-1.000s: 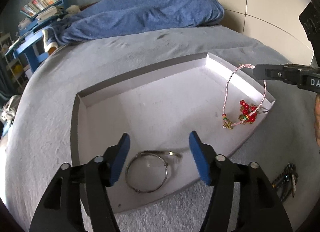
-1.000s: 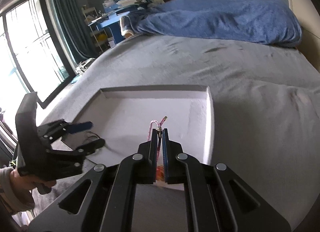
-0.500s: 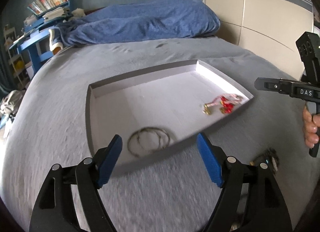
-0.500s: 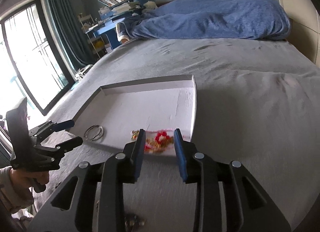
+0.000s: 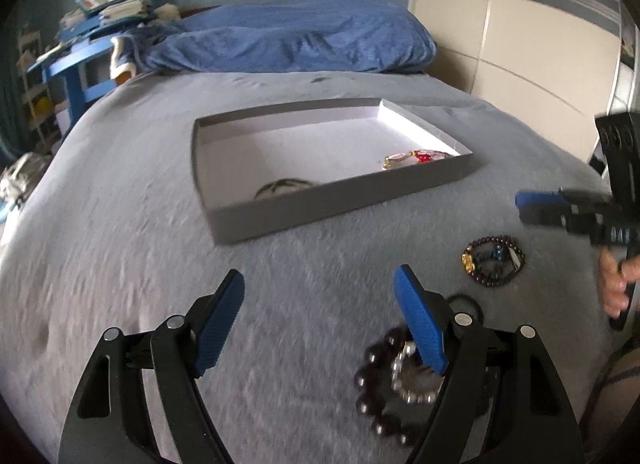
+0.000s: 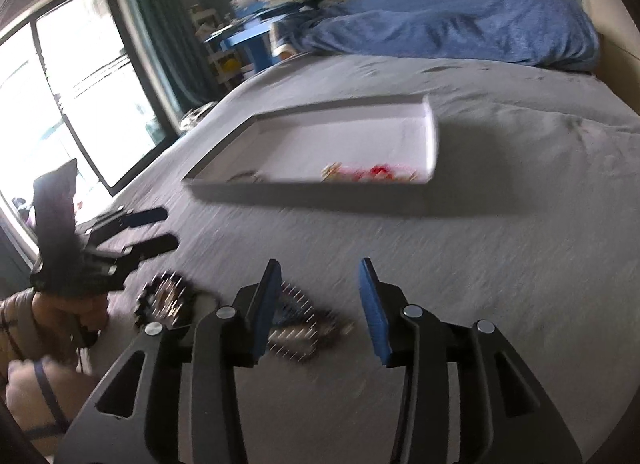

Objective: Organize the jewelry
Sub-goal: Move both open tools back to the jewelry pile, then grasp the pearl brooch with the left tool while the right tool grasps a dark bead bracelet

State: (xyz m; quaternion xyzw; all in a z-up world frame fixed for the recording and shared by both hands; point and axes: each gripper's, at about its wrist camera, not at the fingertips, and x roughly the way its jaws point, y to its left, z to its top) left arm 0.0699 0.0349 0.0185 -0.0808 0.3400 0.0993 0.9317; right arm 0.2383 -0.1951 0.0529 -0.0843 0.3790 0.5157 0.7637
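We're between picks: L gripper [image 5: 318, 320] fingers wide, nothing between them. R gripper [image 6: 320, 304] jaws have just been opening, half apart, empty. Nearest, on the bed [image 5: 120, 264] by its near edge, lie a dark bead bracelet [image 5: 384, 392] and a garnet bracelet [image 5: 493, 261]. Further, the tray [image 5: 320, 206] holds a wire bangle [image 5: 282, 187] at its near wall and a red charm bracelet [image 5: 416, 156] at its near-right corner. Next, we judge: drop onto a loose bracelet, close. L view is sharp; R view is blurred but shows the person's hand [image 6: 52, 304].
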